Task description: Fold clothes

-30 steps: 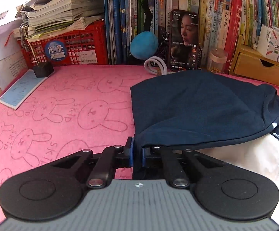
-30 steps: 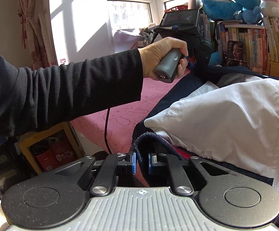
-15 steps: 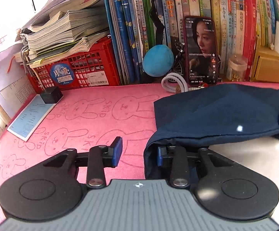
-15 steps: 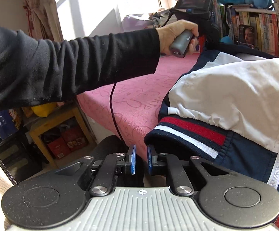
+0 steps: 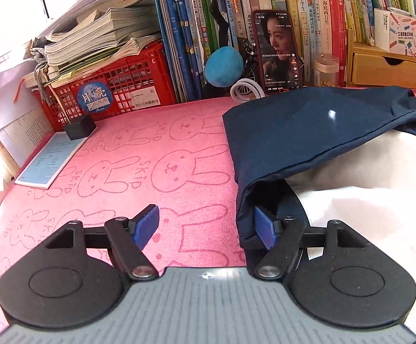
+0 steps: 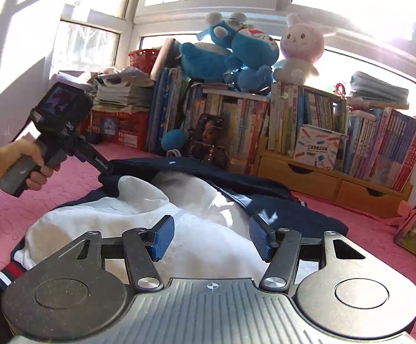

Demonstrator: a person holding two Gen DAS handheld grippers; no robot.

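Note:
A navy and white jacket [image 5: 294,132] lies folded on the pink rabbit-print mat [image 5: 150,157], its navy layer over the white part [image 5: 365,206]. My left gripper [image 5: 205,220] is opening; the navy edge still hangs against its right pad [image 5: 262,226], while the left pad stands apart over bare mat. In the right wrist view a hand [image 6: 15,160] holds that left gripper [image 6: 104,170] at the jacket's [image 6: 294,215] far left corner. My right gripper [image 6: 211,229] is opening above the white fabric [image 6: 116,218], with nothing pressed between its pads.
A red crate [image 5: 116,86] stacked with books stands at the mat's back left, with a black block [image 5: 80,127] and a blue booklet [image 5: 50,160] beside it. A phone [image 5: 278,48], a blue ball [image 5: 223,66], shelved books and wooden drawers [image 6: 322,180] line the back edge.
Both grippers were shut on the jacket's edges and have spread their jaws. The left one let the navy edge drop. The right one swung up and round toward the bookshelf.

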